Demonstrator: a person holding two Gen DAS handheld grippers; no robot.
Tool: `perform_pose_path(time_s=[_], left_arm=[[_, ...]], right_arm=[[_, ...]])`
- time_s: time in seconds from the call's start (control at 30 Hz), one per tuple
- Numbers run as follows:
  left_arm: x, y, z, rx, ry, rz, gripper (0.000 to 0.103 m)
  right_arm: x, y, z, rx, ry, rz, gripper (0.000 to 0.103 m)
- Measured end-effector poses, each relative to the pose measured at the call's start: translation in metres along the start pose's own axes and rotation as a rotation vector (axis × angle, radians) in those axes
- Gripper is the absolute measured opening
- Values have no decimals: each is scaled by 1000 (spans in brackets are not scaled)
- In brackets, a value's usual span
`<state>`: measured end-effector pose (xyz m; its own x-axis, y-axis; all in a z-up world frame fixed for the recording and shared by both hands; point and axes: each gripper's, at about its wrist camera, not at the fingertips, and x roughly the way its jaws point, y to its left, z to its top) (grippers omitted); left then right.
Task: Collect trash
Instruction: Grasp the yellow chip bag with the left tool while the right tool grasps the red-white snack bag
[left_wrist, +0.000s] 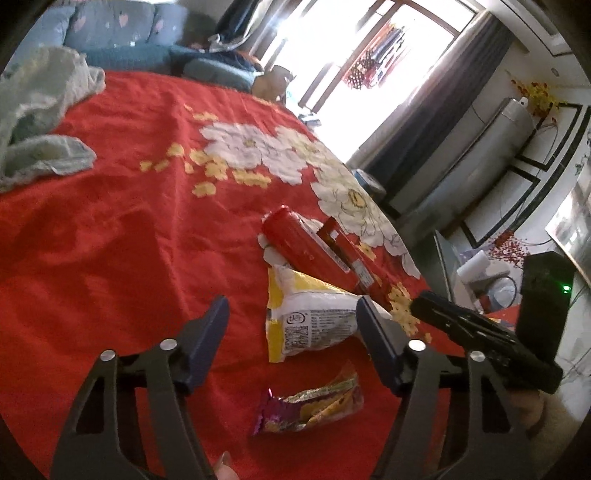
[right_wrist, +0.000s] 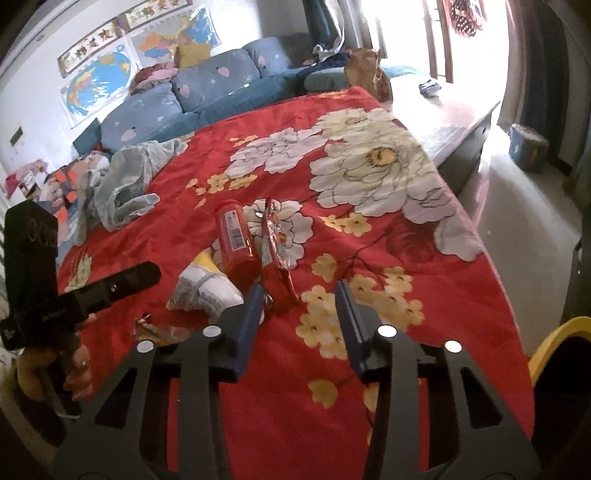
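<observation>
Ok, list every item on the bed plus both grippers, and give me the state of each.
Left gripper: open, empty, above the wrappers.
Right gripper: open, empty.
Red can: lying on its side.
Red packet: lying flat beside the can.
Yellow and white bag: crumpled, lying flat.
Purple wrapper: crumpled, flat.
Pale cloth: bunched up.
Red blanket: spread out.

Blanket (right_wrist: 258, 406): red, printed with large white flowers and small yellow blossoms.
Can (left_wrist: 306, 247): red; white label patch with barcode visible in the right view.
Wrapper (right_wrist: 275, 254): red.
Bag (left_wrist: 310, 317): yellow and white, dark print.
Packet (left_wrist: 310, 406): magenta and gold.
Cloth (left_wrist: 40, 110): pale grey-green.
Sofa (right_wrist: 207, 85): blue, pink hearts.
Gripper fingers (left_wrist: 210, 339): dark blue; frames black.
</observation>
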<state>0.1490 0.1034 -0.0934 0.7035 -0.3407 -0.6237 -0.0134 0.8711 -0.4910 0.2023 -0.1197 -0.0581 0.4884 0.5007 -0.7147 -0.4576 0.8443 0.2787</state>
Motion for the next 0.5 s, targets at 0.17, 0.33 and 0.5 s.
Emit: perform_pose_path(time_s=[0.17, 0.33, 0.5], left_arm=[[16, 5, 2, -19, 54, -13, 61], [27, 8, 3, -31, 81, -28, 61], [34, 5, 4, -36, 96, -50, 62]], right_arm=[[23, 2, 6, -7, 45, 41, 26], [44, 1, 7, -7, 92, 69, 15], [44, -7, 5, 15, 87, 97, 11]])
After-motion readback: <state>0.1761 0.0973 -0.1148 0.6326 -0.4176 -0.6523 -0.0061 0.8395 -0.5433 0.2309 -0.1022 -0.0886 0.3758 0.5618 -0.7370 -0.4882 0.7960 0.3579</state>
